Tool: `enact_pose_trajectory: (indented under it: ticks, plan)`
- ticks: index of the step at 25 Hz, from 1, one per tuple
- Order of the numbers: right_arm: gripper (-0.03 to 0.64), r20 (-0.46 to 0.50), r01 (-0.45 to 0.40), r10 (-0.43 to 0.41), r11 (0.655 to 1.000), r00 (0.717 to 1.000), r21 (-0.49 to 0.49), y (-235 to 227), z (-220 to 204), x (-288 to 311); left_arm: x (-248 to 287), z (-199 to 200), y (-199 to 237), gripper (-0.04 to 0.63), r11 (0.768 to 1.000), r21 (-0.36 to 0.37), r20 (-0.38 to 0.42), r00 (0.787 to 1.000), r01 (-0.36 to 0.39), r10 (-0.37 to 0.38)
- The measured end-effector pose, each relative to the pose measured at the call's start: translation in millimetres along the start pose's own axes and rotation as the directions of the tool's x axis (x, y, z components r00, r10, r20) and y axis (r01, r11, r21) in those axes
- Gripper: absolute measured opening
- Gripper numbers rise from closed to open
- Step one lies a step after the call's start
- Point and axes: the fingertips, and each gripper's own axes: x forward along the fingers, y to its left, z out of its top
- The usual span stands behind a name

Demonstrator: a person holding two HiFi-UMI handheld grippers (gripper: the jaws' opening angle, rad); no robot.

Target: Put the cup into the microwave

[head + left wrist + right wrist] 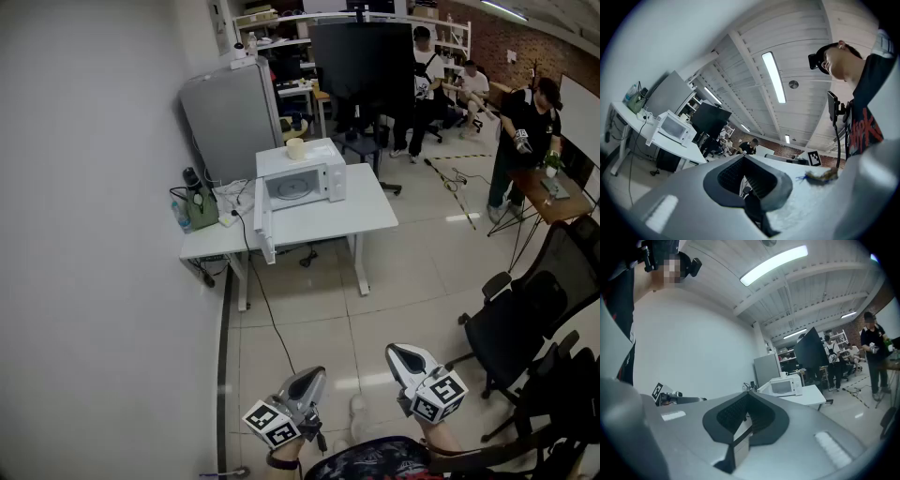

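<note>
**Q:** Two tongs on the list. What is the condition of each?

**A:** Item one, left tongs (317,373): tips pressed together, nothing between them. Item two, right tongs (398,352): tips likewise together, nothing carried. Both are held low, close to the person's body, over bare floor (309,319).

**Q:** Cup, location?

**A:** Item three, cup (295,148): pale and standing upright, so its long axis is vertical. It sits on the roof of the microwave (305,183), not inside it. It lies well ahead of both tongs, across the open floor and above their level.

**Q:** Microwave?

**A:** Item four: white, on the white counter (375,216), far ahead of the tongs. A white panel hangs at its left side, probably the door (262,220) swung open, though this is small at this range.

**Q:** Which tongs is nearer the cup?

**A:** The left, narrowly. The cup lies almost straight ahead of it and a touch to its left. From the right tongs the cup is ahead and clearly off to the left. Neither is within reach. My judgement is that the whole approach remains, then an opening of the tongs to close on the upright wall from the side.
</note>
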Motion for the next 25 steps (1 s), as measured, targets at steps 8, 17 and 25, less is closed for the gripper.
enact_pose_trajectory:
  ticks: [8,17,25]
  plan:
    - [-0.003,0.049,-0.059,0.057,0.998,0.997,0.037,-85,21,77,79,42,64,0.000,0.998,0.052,0.102,0.994,0.038,-0.043]
    - [-0.003,0.074,-0.055,0.051,0.998,0.996,0.044,-182,53,162,193,66,158,0.000,0.989,0.146,-0.007,1.000,0.031,-0.030]
    - [-0.003,0.032,-0.038,0.036,0.998,0.999,0.054,-254,50,297,259,94,310,0.000,0.992,0.127,-0.047,0.999,-0.018,0.024]
